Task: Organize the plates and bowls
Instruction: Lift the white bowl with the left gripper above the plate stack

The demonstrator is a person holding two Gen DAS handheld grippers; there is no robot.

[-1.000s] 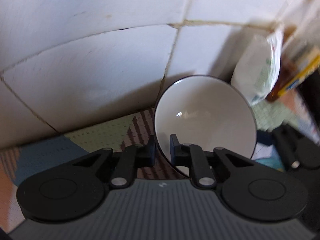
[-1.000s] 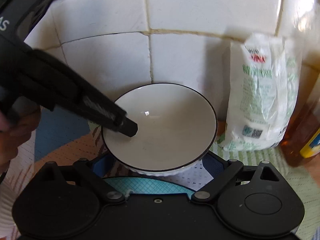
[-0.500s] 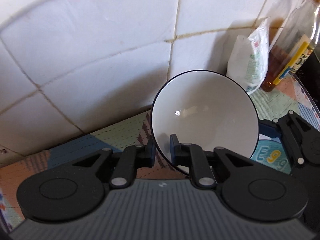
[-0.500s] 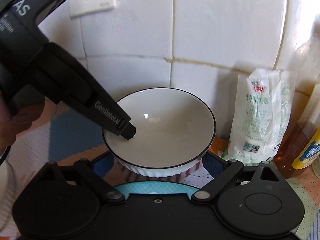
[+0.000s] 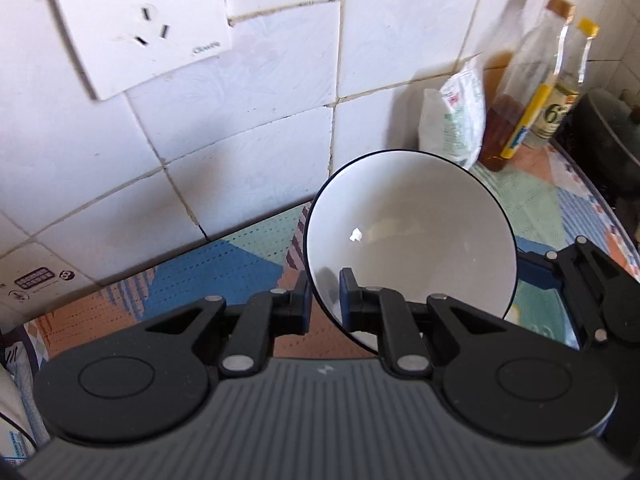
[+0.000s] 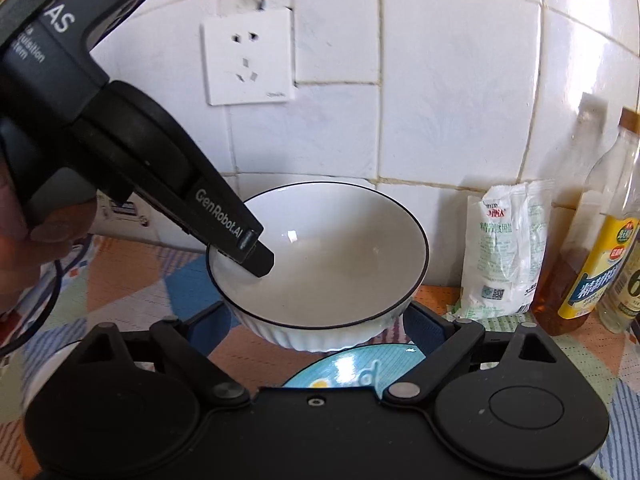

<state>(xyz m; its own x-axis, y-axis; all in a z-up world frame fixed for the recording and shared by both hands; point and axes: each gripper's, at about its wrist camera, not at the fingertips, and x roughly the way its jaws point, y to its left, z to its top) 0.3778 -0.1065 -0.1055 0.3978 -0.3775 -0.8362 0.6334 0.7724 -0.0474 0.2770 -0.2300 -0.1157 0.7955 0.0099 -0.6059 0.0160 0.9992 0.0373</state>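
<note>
A white bowl [image 5: 412, 236] with a thin dark rim and ribbed outside is held up above the counter; it also shows in the right wrist view [image 6: 324, 264]. My left gripper [image 5: 324, 300] is shut on the bowl's near-left rim, one finger inside and one outside; its finger [image 6: 256, 254] reaches into the bowl. My right gripper [image 6: 316, 324] is open, its fingers spread wide on either side of the bowl's base, not clearly touching it. A light blue plate [image 6: 352, 368] with a printed figure lies below the bowl.
A white tiled wall [image 6: 440, 100] with a socket [image 6: 248, 60] stands close behind. A white and green bag [image 6: 504, 252] and oil bottles [image 6: 592, 264] stand at the right. A patchwork cloth [image 5: 248, 256] covers the counter. A dark pot [image 5: 608, 144] sits far right.
Both grippers and the bowl have risen away from the counter; the wall socket has come into view and the blue plate shows below. The left grip on the rim is unchanged.
</note>
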